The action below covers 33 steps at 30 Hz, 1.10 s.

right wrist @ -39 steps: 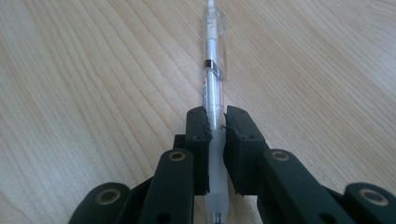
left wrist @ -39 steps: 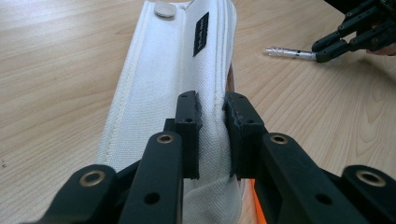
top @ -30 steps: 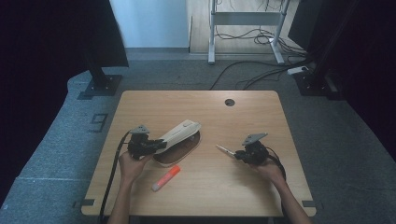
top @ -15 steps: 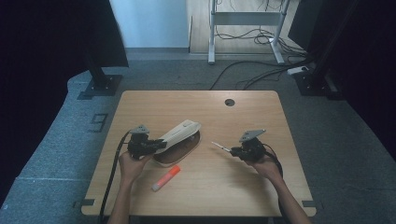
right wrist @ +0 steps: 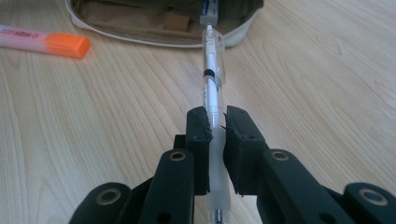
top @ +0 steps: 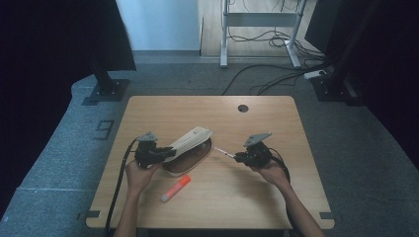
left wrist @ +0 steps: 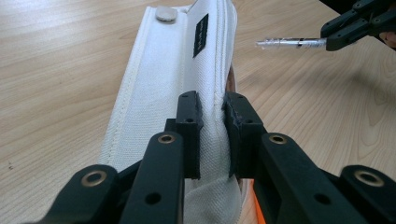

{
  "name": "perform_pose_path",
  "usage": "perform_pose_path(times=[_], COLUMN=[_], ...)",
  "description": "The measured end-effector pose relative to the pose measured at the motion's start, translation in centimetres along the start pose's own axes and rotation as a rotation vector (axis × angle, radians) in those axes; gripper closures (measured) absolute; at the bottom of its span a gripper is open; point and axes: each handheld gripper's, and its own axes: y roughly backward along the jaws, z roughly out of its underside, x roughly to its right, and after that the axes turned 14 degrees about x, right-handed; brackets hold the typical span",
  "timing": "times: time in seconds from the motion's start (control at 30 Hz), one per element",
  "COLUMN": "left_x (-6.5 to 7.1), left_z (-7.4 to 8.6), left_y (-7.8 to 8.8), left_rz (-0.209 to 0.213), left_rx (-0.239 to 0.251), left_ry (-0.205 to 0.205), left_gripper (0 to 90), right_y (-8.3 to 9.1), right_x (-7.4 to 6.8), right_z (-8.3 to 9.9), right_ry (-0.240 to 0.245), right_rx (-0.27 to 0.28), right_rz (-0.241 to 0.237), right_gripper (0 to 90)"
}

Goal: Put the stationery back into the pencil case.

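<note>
— What is found in the way on the bench [top: 276,207]?
— The pouch [top: 190,143] left of centre and an orange marker [top: 176,188] towards the near edge.
— Where can passage be made?
— Along the far edge and the right side.

The high view looks forward and down on the whole bench [top: 276,197] from afar. Each claw view rides low and close along its own jaws. The left one faces the pouch [left wrist: 177,70], the right one the pen [right wrist: 213,70]; all three share pouch and pen.
</note>
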Motion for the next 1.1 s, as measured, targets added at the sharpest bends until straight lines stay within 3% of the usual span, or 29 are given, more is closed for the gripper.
perform_pose_path(times=[1.1], left_x=[0.1], left_z=[-0.2], left_y=[0.2], left_rz=[0.001], left_rx=[0.005], left_ry=[-0.004], left_gripper=[77.2], right_y=[-7.0], right_x=[-2.5], right_z=[-3.3], right_ry=[0.066], right_rx=[-0.025], right_rz=[-0.078], right_gripper=[78.7])
